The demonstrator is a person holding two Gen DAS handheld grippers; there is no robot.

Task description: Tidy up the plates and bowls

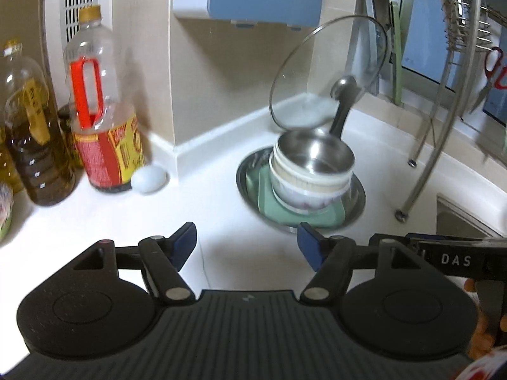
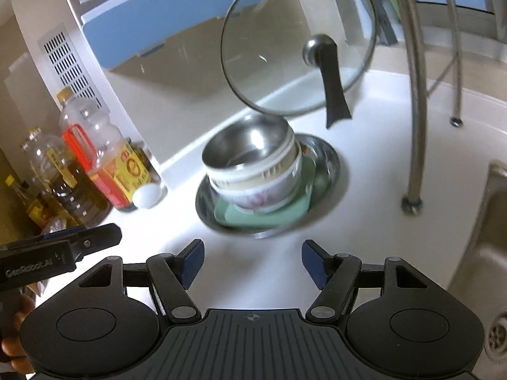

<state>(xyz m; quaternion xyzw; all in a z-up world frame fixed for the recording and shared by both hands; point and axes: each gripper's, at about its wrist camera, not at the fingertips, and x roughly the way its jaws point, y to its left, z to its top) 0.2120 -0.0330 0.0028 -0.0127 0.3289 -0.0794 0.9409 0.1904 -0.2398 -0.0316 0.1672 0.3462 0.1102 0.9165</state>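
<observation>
A stack stands on the white counter: a round steel plate (image 1: 356, 199) (image 2: 329, 161) at the bottom, a pale green square plate (image 1: 269, 205) (image 2: 253, 218) on it, then nested bowls. The lowest is a white flowered bowl (image 1: 304, 198) (image 2: 263, 196), and a steel bowl (image 1: 317, 155) (image 2: 247, 145) sits on top. My left gripper (image 1: 247, 247) is open, just short of the stack, with nothing between its blue pads. My right gripper (image 2: 252, 261) is also open and empty, a little back from the stack. Each gripper shows at the edge of the other's view.
A glass pot lid (image 1: 329, 72) (image 2: 298, 41) leans on the wall behind the stack. Oil bottles (image 1: 101, 104) (image 2: 95, 158) and a white egg (image 1: 148, 179) (image 2: 146, 195) stand to the left. A dish rack's steel legs (image 1: 443, 110) (image 2: 415, 95) and a sink (image 2: 488, 253) lie right.
</observation>
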